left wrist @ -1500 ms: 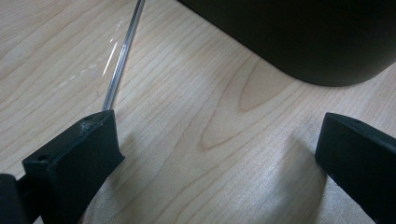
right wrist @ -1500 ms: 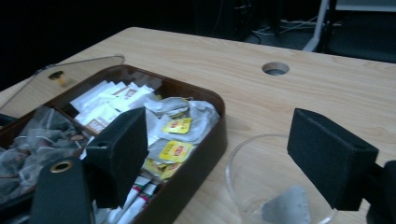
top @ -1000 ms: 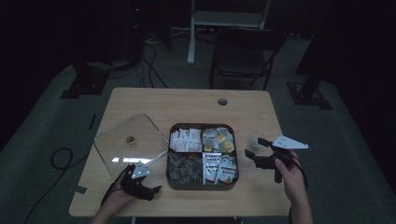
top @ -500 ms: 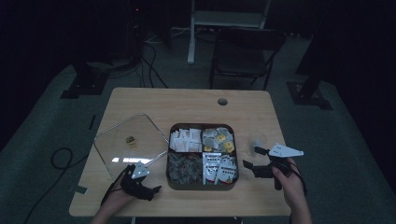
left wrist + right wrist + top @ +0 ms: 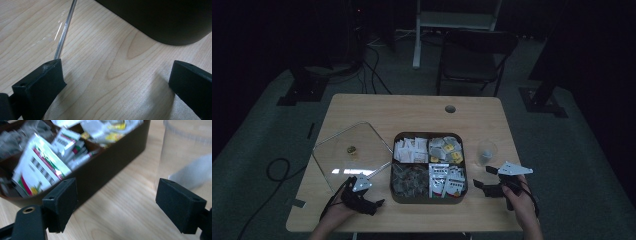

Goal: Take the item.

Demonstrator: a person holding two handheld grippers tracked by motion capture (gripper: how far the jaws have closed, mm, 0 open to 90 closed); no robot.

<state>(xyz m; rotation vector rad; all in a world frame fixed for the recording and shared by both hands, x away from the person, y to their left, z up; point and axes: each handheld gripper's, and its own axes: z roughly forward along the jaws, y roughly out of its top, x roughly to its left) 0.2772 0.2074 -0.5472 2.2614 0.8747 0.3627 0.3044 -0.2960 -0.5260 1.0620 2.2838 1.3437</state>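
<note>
A dark square box [image 5: 428, 199] sits mid-table, its four compartments packed with tea bags and sachets [image 5: 447, 179]. Its clear lid [image 5: 337, 160] lies flat to the left. My left gripper [image 5: 374, 204] rests open on the wood near the box's front left corner. In the left gripper view the jaws [image 5: 117, 70] are wide apart over bare wood, with the lid's edge [image 5: 65, 26] and the box corner [image 5: 162, 20] ahead. My right gripper [image 5: 482, 177] is open to the right of the box. Its jaws [image 5: 116, 187] frame the box wall [image 5: 107, 162] and a clear cup [image 5: 185, 152].
The clear plastic cup [image 5: 486, 151] stands on the table right of the box. A round cable hole [image 5: 450, 108] is in the far part of the tabletop. A dark chair [image 5: 474, 55] and cables [image 5: 377, 75] lie beyond the table.
My right gripper has drawn back toward the table's front edge, staying open. The left gripper has not moved.
</note>
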